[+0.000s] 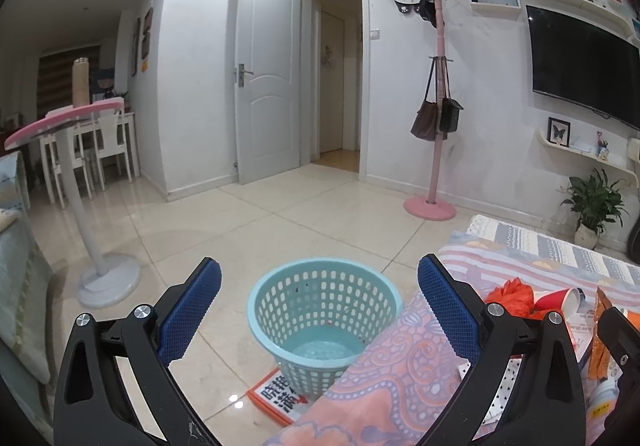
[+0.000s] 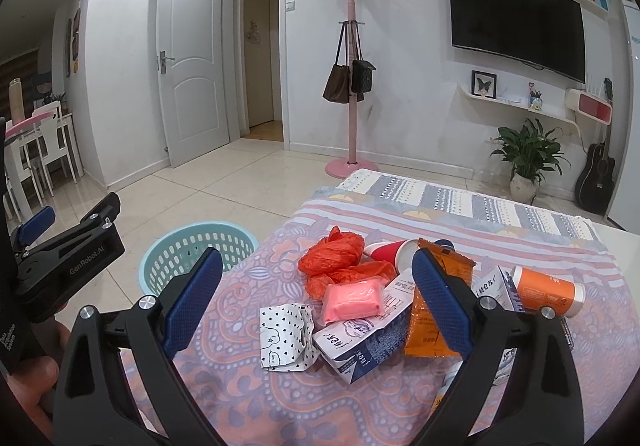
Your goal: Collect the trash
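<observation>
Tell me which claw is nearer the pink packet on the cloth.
Right. The right claw hangs open just above the pink packet; the left claw is off past the cloth's edge, by the basket.

Teal perforated basket [image 1: 324,322] at lower centre of the left view sits on cream floor tiles [image 1: 280,221], over a red-and-white printed sheet [image 1: 276,398]; pink coat stand [image 1: 434,105] against the white wall. In the right view, cloth [image 2: 248,398] is pink-lilac paisley near the camera, with blue-grey and white stripes at its far end. On it: orange-red plastic bag [image 2: 336,254], pink packet [image 2: 352,300], white wrapper with black hearts [image 2: 284,338], orange sachet [image 2: 428,326], red cup [image 2: 390,250], orange-and-white bottle [image 2: 548,292], white-and-navy carton [image 2: 360,346]; both grippers black with blue pads [image 2: 192,298].
</observation>
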